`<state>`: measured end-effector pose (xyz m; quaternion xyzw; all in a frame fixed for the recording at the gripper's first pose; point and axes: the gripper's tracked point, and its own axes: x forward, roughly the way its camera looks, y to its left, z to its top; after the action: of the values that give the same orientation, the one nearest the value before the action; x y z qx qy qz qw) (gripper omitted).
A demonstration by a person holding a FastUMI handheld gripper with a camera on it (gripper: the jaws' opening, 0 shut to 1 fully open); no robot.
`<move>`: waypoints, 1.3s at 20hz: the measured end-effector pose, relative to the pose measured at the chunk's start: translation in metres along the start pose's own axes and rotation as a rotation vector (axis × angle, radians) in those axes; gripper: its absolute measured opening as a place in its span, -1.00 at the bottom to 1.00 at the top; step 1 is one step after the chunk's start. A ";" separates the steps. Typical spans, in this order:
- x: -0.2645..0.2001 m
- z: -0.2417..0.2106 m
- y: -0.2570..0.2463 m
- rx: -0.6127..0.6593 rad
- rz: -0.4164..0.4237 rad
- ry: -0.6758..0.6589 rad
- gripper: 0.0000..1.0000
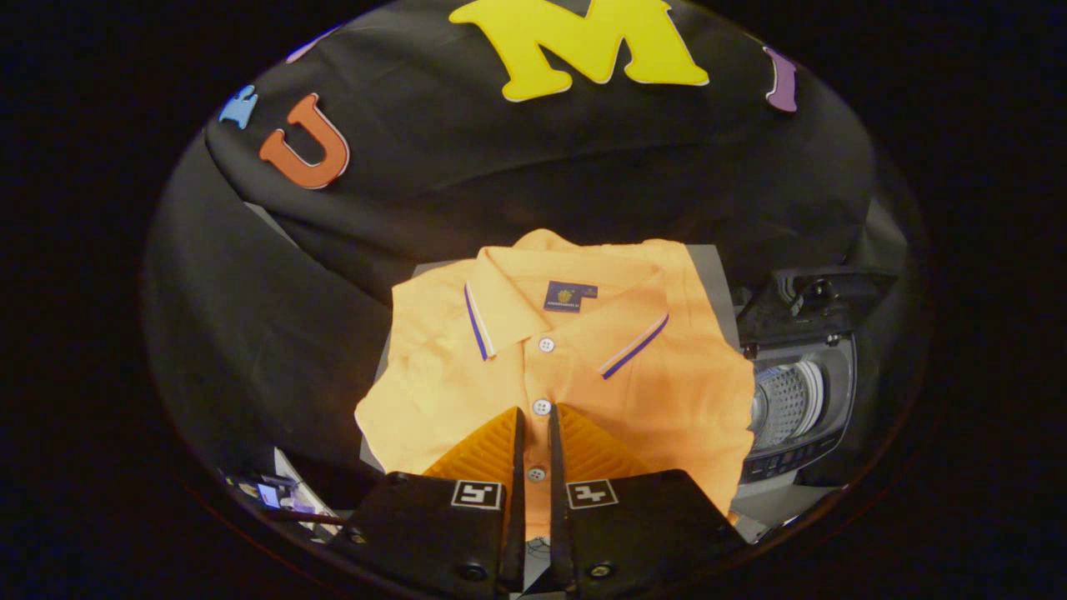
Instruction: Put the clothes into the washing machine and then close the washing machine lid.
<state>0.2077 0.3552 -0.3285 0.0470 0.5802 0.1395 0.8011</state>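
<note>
The task had barely started. The orange polo shirt (558, 367) lay spread flat on the counter (708, 267), collar toward the far edge and buttons up, not yet lifted. The small washing machine (796, 400) stood at the counter's right edge, just beside the shirt, its lid (813, 300) raised and its drum showing. Loading the shirt and shutting the lid were both left to do. The tongs (533, 425) hung low over the shirt's near part, pointing along the button placket, their fingers nearly together with only a narrow slit between. Whether they pinched any cloth could not be told.
</note>
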 end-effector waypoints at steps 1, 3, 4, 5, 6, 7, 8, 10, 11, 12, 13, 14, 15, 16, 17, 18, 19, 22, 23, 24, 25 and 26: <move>-0.007 0.003 0.000 0.002 0.000 -0.022 -0.70; -0.020 0.011 0.000 0.013 0.007 -0.066 -0.70; -0.029 0.019 0.002 0.024 0.025 -0.092 -0.70; -0.041 0.026 0.005 0.038 0.046 -0.129 -0.72; -0.056 0.038 0.008 0.044 0.055 -0.170 -0.82; -0.059 0.045 0.004 0.048 0.044 -0.202 -0.82; -0.061 0.043 -0.005 0.028 0.018 -0.194 -0.82; -0.044 0.024 -0.018 0.042 -0.018 -0.121 -0.82; -0.034 0.011 -0.019 0.056 -0.028 -0.087 -0.82; -0.024 0.002 -0.024 0.056 -0.045 -0.061 -0.82; -0.016 -0.006 -0.028 0.047 -0.060 -0.039 -0.82; -0.006 -0.015 -0.028 0.030 -0.061 -0.005 -0.67; 0.001 -0.023 -0.026 0.008 -0.059 0.023 -0.43; 0.004 -0.025 -0.024 -0.014 -0.067 0.035 -0.20; 0.009 -0.025 -0.026 -0.039 -0.089 0.039 -0.12; 0.014 -0.027 -0.027 -0.054 -0.114 0.048 -0.04; 0.019 -0.030 -0.027 -0.061 -0.136 0.055 0.04; 0.030 -0.036 -0.016 -0.106 -0.144 0.090 0.04; 0.034 -0.036 -0.013 -0.137 -0.155 0.098 0.04; 0.037 -0.036 -0.014 -0.156 -0.174 0.106 0.04; 0.041 -0.035 -0.012 -0.164 -0.176 0.109 0.04; 0.046 -0.036 -0.008 -0.159 -0.170 0.118 0.04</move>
<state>0.1879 0.3569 -0.3842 -0.0742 0.6154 0.1194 0.7756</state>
